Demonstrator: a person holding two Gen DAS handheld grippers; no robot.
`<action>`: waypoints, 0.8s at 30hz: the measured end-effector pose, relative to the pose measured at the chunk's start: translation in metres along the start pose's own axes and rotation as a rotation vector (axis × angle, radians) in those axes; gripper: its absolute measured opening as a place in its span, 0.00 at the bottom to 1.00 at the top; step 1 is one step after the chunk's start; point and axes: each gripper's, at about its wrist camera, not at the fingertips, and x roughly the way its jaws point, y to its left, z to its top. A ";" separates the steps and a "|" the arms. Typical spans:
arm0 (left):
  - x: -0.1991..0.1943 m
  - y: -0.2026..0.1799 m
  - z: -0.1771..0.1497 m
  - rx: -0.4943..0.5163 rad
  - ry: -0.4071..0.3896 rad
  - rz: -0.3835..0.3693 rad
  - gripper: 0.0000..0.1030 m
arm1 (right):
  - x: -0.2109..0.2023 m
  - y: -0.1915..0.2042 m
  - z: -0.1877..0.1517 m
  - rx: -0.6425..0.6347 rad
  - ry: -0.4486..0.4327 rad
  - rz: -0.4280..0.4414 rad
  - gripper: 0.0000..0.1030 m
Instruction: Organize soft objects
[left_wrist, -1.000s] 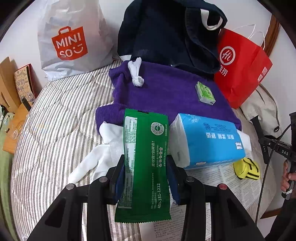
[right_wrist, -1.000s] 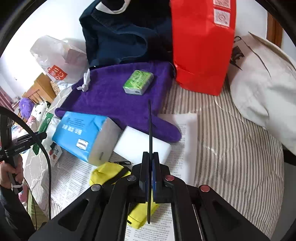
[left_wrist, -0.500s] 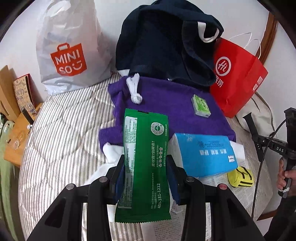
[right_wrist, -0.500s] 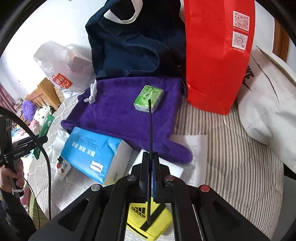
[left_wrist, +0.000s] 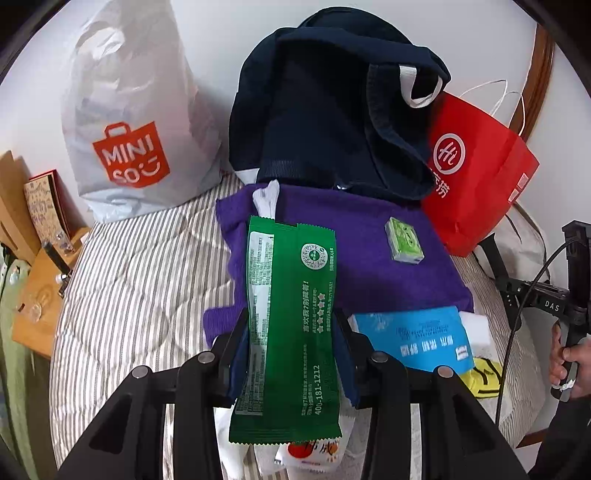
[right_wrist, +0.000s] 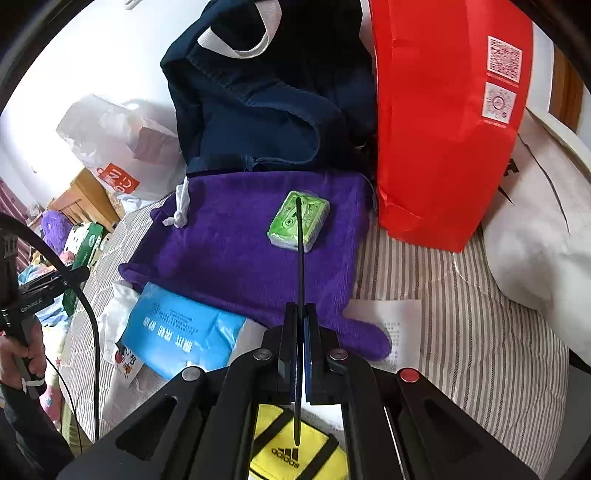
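Our left tool (left_wrist: 291, 328) pinches the green packet (left_wrist: 288, 332) across its width, with the pads on its two long edges, and the packet stands out lengthwise over the bed (left_wrist: 140, 273). Our right tool (right_wrist: 301, 332) is pressed together on a thin black strap (right_wrist: 300, 266), seen edge-on, that runs up out of the jaws and down toward the yellow pouch (right_wrist: 295, 454) below them. We cannot tell whether the strap belongs to that pouch.

Just beyond the left tool lies the blue tissue pack (left_wrist: 413, 339), near right, partly on printed paper. Further off, the purple towel (left_wrist: 362, 258) spreads flat with a small green tissue packet (left_wrist: 403, 240) on it. At the far side, against the wall, stand a navy bag (left_wrist: 332, 122), a red paper bag (left_wrist: 476, 177) to its right and a white plastic bag (left_wrist: 129, 122) to its left.

To do this carry well, we judge that the packet should be kept level and the squeeze light. The film is slippery and will buckle if pressed harder. We should pick one bag and lower the packet well inside before letting go. The right tool should stay clear of the left so the strap does not snag the packet.
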 end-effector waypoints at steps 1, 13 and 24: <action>0.001 0.000 0.002 0.001 -0.001 0.001 0.38 | 0.002 0.000 0.003 0.000 0.001 0.002 0.03; 0.023 -0.003 0.025 0.024 0.009 -0.006 0.38 | 0.025 0.006 0.027 -0.007 0.011 0.014 0.03; 0.050 0.002 0.042 0.008 0.031 -0.025 0.38 | 0.057 0.000 0.051 0.012 0.034 -0.001 0.03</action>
